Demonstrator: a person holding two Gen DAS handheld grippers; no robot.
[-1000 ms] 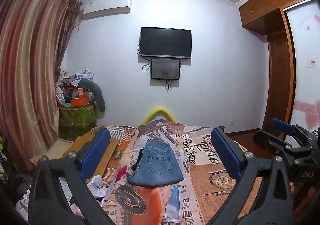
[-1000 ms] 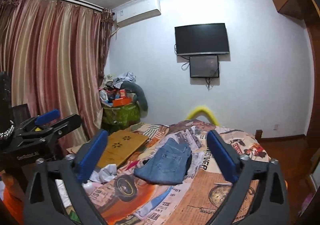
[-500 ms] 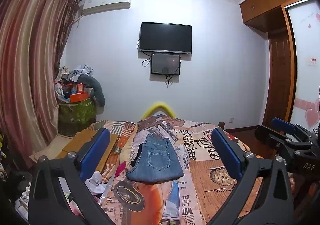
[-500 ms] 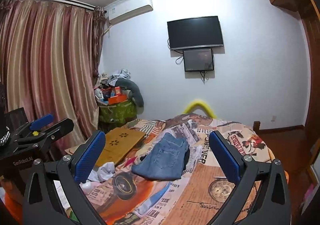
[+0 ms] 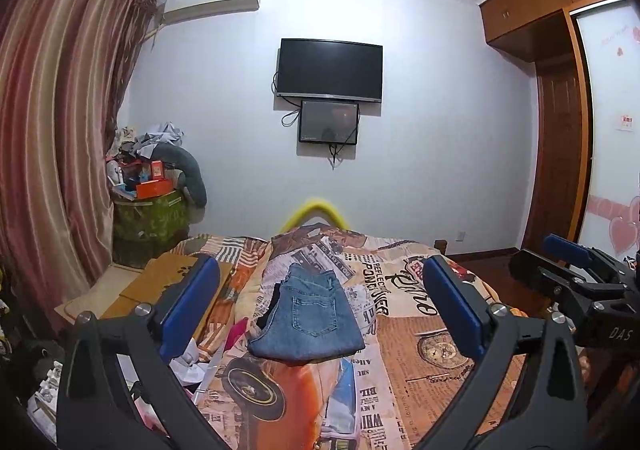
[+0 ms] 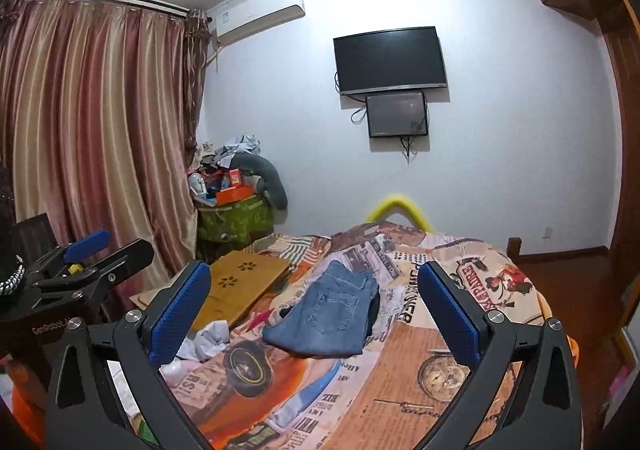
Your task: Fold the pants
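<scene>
Blue denim pants (image 5: pixel 310 316) lie folded in a compact rectangle in the middle of the bed (image 5: pixel 420 334), back pocket up. They also show in the right wrist view (image 6: pixel 326 316). My left gripper (image 5: pixel 320 314) is open and empty, held well back from and above the pants. My right gripper (image 6: pixel 316 318) is open and empty too, equally far back. The right gripper's body shows at the right edge of the left wrist view (image 5: pixel 576 282); the left gripper's body shows at the left of the right wrist view (image 6: pixel 80 270).
A newspaper-print cover (image 6: pixel 460 370) spreads over the bed. A wooden lap tray (image 6: pixel 240 286) and crumpled white cloth (image 6: pixel 208 342) lie at the bed's left. A cluttered green bin (image 5: pixel 150 214) stands by the curtain (image 5: pixel 52 150). A TV (image 5: pixel 330 70) hangs on the far wall.
Both grippers have pulled back and tilted up a little from the bed, so the pants sit slightly lower and smaller. The pants have not moved. Both stay open.
</scene>
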